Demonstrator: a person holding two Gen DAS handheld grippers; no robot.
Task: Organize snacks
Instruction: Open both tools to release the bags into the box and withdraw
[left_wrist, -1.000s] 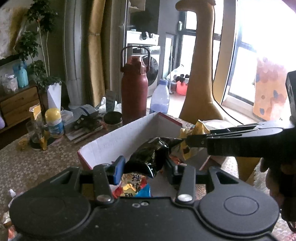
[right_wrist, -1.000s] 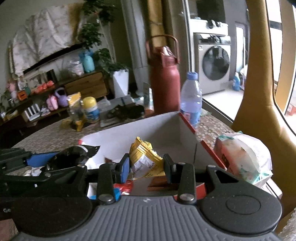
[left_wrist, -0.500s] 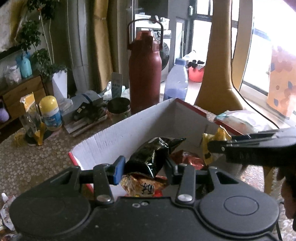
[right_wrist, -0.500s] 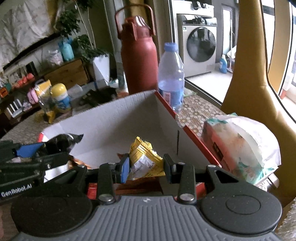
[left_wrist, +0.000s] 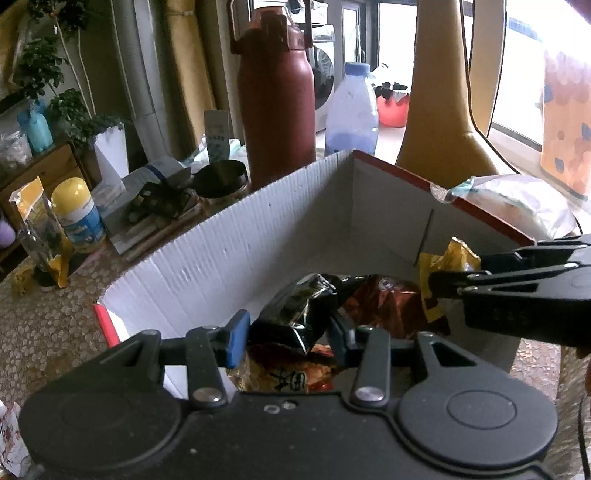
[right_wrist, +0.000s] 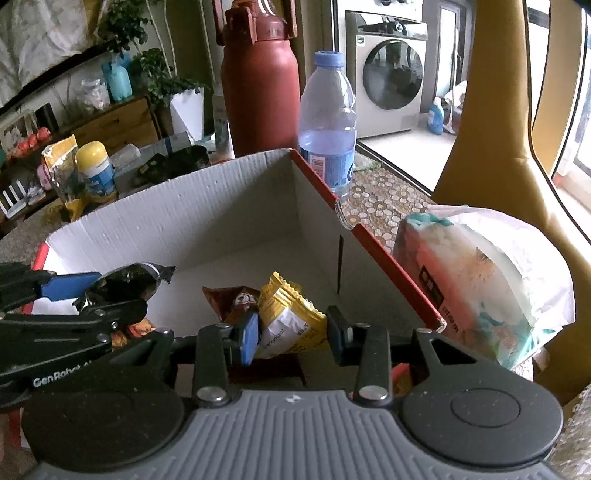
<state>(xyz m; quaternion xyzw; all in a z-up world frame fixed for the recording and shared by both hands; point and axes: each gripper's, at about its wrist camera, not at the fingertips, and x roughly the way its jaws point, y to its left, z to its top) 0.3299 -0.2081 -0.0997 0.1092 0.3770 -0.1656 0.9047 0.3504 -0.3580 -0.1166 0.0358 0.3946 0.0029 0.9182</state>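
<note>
Both claws hung over the open cardboard box (right_wrist: 207, 218), which sat on the patterned surface (right_wrist: 384, 199). The left claw (left_wrist: 286, 328) was clamped on a black snack packet (left_wrist: 295, 310), inside the box's near-left corner. The right claw (right_wrist: 291, 328) pinched a yellow snack packet (right_wrist: 284, 314) by the box's right wall. Beneath them, a brown foil packet (right_wrist: 232, 299) lay on the box floor. A dark red flask (right_wrist: 260, 92) and a water bottle (right_wrist: 327, 122) stood just beyond the box's far edge, and a bagged parcel (right_wrist: 480, 273) rested beside its right wall.
</note>
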